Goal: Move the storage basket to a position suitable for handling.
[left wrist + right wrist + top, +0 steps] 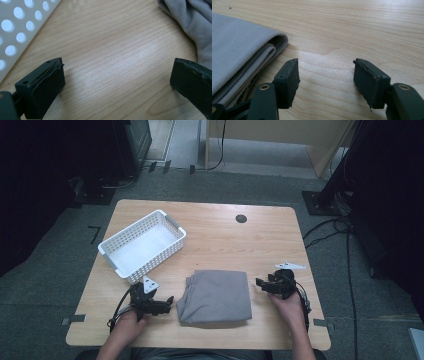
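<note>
One folded grey cloth (215, 296) is recorded on the wooden table (260, 245), lying in the lower centre of the high view, between the two grippers. One white perforated basket (142, 245) is noted in the left centre of that view, set at an angle and well apart from the cloth. Two grippers are counted, each held in one hand.

The left gripper (169, 301) is seen at the lower left of the high view, just beside the cloth's left edge. In the left gripper view its jaws are spread wide over bare wood, with nothing between them; the cloth (192, 27) is observed in the upper right corner and the basket wall (17, 27) in the upper left. The right gripper (260, 284) is seen at the lower right of the high view, just beside the cloth's right edge. In the right gripper view its jaws are likewise spread with bare table (362, 30) between them, and the stacked folds of the cloth (242, 52) are seen at the left of the frame, not touched by either jaw.

One dark round hole (241, 218) is noted in the tabletop at upper centre. Cables (325, 232) are recorded on the floor at the right. The upper corners of the high view are too dark to be made out. The cloth is cut off by the frame edges in both gripper views.
</note>
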`<state>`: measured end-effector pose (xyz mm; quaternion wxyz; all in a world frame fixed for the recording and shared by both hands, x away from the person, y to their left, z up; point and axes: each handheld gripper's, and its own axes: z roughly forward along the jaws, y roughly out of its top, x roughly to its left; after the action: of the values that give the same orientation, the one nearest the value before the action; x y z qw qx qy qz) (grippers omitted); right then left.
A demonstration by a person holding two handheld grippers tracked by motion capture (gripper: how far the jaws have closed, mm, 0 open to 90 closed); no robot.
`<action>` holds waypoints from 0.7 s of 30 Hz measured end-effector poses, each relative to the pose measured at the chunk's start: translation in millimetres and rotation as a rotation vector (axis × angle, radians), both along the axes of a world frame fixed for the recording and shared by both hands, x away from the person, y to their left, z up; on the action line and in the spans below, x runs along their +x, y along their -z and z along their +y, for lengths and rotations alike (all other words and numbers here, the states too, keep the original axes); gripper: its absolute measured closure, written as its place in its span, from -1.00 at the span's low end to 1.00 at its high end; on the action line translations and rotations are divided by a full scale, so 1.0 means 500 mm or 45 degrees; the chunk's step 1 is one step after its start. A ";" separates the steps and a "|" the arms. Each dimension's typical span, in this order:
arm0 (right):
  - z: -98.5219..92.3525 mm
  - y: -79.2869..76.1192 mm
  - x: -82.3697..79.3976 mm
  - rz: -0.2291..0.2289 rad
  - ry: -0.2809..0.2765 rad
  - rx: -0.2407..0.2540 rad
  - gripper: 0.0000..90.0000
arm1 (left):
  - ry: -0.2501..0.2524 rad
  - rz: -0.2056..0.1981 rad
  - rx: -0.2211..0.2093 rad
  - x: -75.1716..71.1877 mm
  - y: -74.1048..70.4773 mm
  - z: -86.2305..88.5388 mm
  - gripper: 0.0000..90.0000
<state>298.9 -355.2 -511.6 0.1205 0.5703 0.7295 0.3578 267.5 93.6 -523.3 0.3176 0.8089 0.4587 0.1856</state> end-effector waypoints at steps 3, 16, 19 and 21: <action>-0.001 0.000 0.000 -0.001 -0.002 -0.004 -0.18 | -0.001 0.000 -0.002 0.000 0.000 0.000 -1.00; -0.007 -0.015 0.009 0.020 -0.036 0.120 0.03 | -0.001 0.000 -0.003 -0.001 0.000 0.000 -1.00; -0.008 -0.026 0.021 0.053 -0.049 0.122 0.03 | -0.001 0.000 -0.003 0.000 0.000 0.000 -1.00; -0.006 -0.034 0.026 0.036 -0.057 0.132 0.07 | 0.000 -0.001 -0.001 0.000 0.000 0.000 -1.00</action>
<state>312.1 -358.3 -494.5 0.0723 0.5643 0.7242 0.3896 267.3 93.6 -523.3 0.3180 0.8087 0.4586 0.1859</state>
